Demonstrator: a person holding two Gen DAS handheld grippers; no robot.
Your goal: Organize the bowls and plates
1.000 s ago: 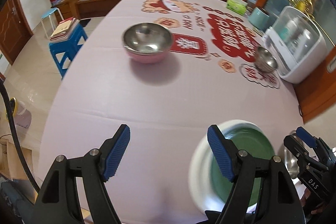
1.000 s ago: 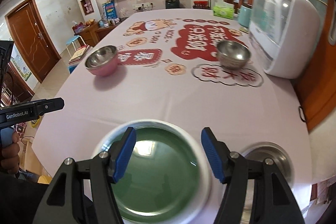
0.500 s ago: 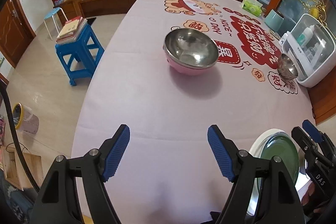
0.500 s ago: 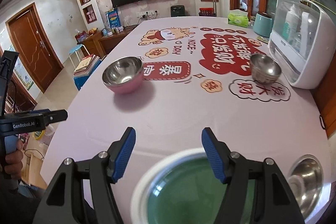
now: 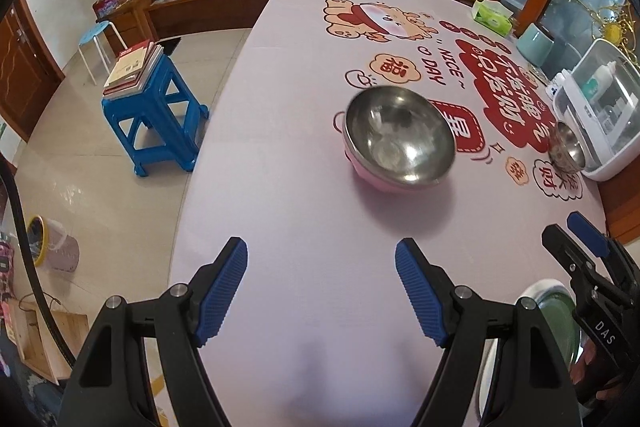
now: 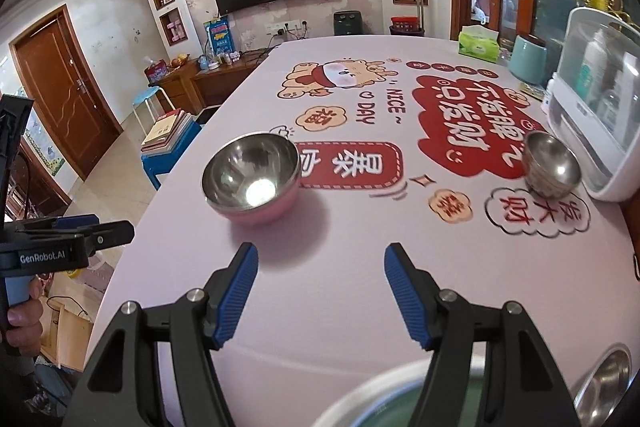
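The left tool (image 5: 320, 291) hung over a bare stretch of the surface (image 5: 304, 211), which was covered by a pale pink cloth with red printed patches; its blue pads stood apart with nothing between them. The right tool (image 6: 320, 291) was likewise spread, nothing gripped, only cloth showing between its pads. A pink bowl with a steel lining (image 6: 251, 183) sat upright on the cloth ahead of both tools, near the surface's left edge and beside a red printed patch. A smaller steel bowl (image 6: 552, 165) stood well apart from it toward the right, just beside a white plastic cabinet (image 6: 600, 99). At the near edge, a green plate with a white rim (image 6: 384, 403) lay partly hidden under the right tool's finger, and another steel bowl (image 6: 604, 383) showed at the lower right corner near it. Beyond the surface's left side stood a blue stool (image 5: 156, 115) stacked with books (image 5: 134, 67).
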